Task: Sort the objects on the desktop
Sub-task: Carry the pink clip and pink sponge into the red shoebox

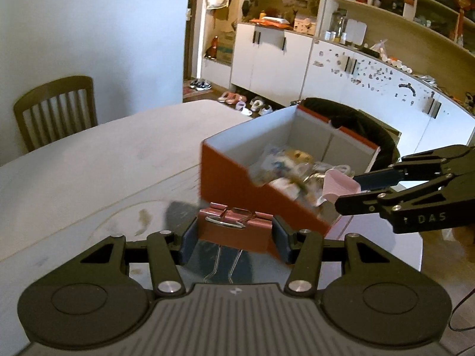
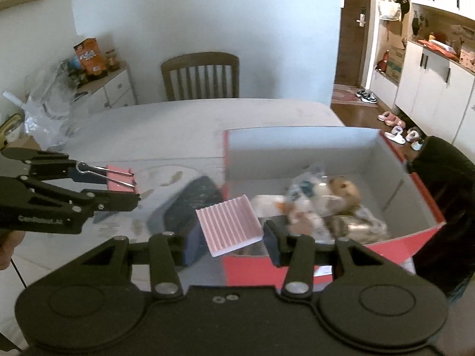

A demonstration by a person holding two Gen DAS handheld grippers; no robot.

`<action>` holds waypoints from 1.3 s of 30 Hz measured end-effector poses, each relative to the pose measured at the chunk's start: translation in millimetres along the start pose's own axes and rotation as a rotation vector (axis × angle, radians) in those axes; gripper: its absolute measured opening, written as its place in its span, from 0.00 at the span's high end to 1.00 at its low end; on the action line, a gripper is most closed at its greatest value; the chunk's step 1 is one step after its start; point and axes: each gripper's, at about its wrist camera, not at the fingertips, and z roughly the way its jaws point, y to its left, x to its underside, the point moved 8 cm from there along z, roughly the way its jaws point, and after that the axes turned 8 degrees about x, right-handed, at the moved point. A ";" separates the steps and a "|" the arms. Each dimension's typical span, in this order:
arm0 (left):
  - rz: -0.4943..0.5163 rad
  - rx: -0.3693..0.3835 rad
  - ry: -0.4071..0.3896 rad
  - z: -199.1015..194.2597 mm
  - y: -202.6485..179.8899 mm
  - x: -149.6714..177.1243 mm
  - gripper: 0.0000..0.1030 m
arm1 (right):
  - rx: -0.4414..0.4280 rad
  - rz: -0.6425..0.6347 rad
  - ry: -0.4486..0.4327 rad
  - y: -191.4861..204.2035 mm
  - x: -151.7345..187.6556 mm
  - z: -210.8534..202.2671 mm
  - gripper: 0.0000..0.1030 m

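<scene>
In right view only: snack carton (image 2: 90, 55) on cabinet (image 2: 114, 87).

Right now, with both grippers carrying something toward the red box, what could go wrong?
1. The ribbed tray sits tilted in the right gripper; it might slip out before it is over the box.
2. The left gripper holds the binder clip low at the box wall; the clip could hit the wall.
3. Both grippers come close at the same corner and could collide.
</scene>
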 end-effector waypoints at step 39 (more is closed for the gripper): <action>0.031 -0.248 0.307 199.0 -17.6 -69.8 0.49 | -0.006 -0.085 0.145 -120.1 5.5 92.6 0.56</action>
